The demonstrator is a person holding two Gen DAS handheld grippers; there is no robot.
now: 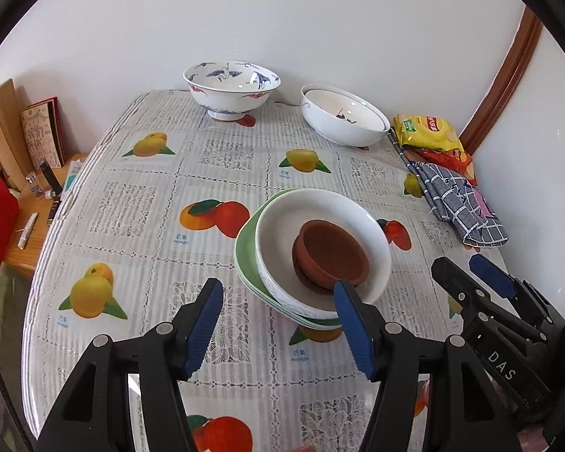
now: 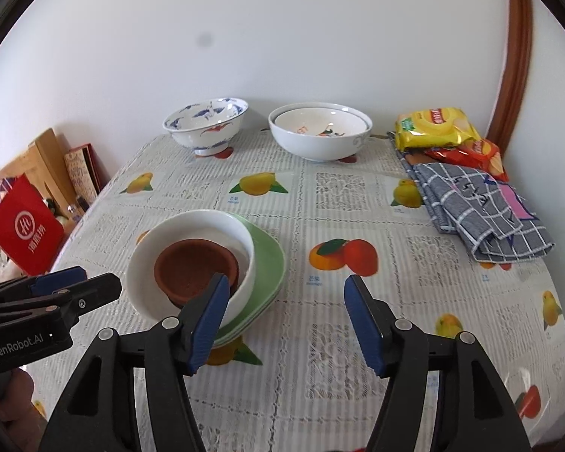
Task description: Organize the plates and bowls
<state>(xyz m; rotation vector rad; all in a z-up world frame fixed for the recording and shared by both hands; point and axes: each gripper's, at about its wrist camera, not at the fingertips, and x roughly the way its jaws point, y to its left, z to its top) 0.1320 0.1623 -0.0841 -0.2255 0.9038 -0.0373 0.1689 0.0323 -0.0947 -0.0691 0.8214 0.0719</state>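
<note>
Both claws, left claw (image 1: 278, 324) and right claw (image 2: 286, 320), hang spread and empty beside the brown bowl (image 1: 329, 252) nested in a white bowl (image 1: 373, 260) on green plates (image 1: 245, 260) mid-worktop (image 1: 132, 207); a careless nudge could topple the tilted stack

near rim of the white bowl (image 1: 322, 226) — behind the left tool's (image 1: 278, 324) finger

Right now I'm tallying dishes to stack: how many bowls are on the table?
5, perhaps more hidden: crane-pattern bowl far left, two nested white bowls far right, brown bowl inside the white bowl on green plates.
</note>
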